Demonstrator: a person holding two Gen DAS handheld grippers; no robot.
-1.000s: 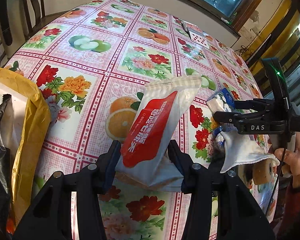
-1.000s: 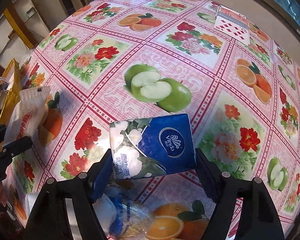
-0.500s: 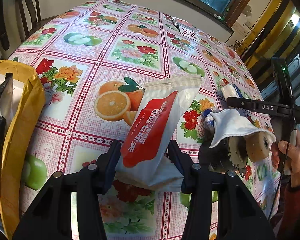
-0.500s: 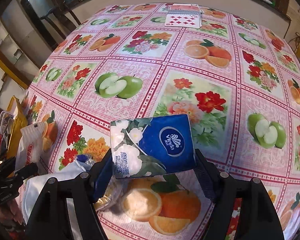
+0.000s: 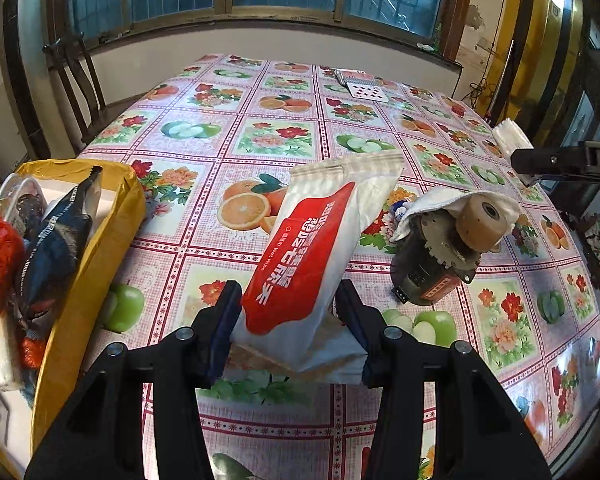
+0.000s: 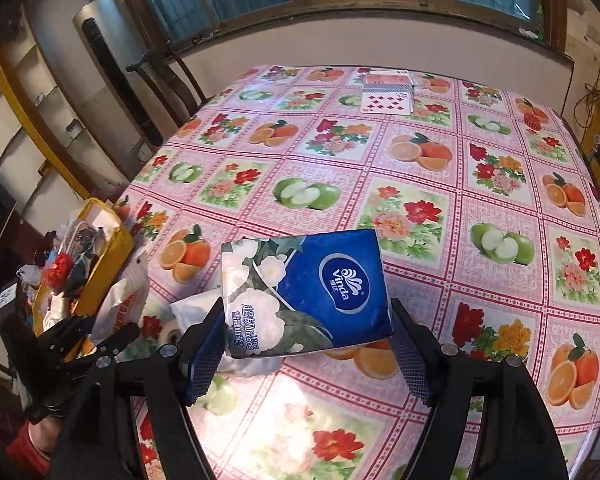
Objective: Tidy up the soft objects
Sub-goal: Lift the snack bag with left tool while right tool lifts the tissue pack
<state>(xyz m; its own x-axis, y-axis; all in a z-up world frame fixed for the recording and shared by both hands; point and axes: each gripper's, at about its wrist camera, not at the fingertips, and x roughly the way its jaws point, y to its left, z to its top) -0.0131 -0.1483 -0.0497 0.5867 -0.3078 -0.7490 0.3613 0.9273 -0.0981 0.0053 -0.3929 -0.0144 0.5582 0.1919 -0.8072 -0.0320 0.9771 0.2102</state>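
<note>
Fingers of the left gripper (image 5: 288, 320) clamp a red-and-white wet-wipe pack (image 5: 316, 252); the right gripper (image 6: 306, 346) pinches a blue tissue pack (image 6: 306, 292). Left of the left fingers, a yellow bag (image 5: 100, 264) holds dark wrappers. Right, a cloth-draped motor (image 5: 440, 256) sits on the bench (image 5: 280, 136).

I see the wet-wipe pack (image 5: 316, 256) in left gripper (image 5: 288, 320), bag (image 5: 100, 256) on the table (image 5: 300, 128) to its left, motor (image 5: 432, 268) right; tissue pack (image 6: 304, 292) in right gripper (image 6: 304, 344); cards (image 6: 388, 100) at far edge.
</note>
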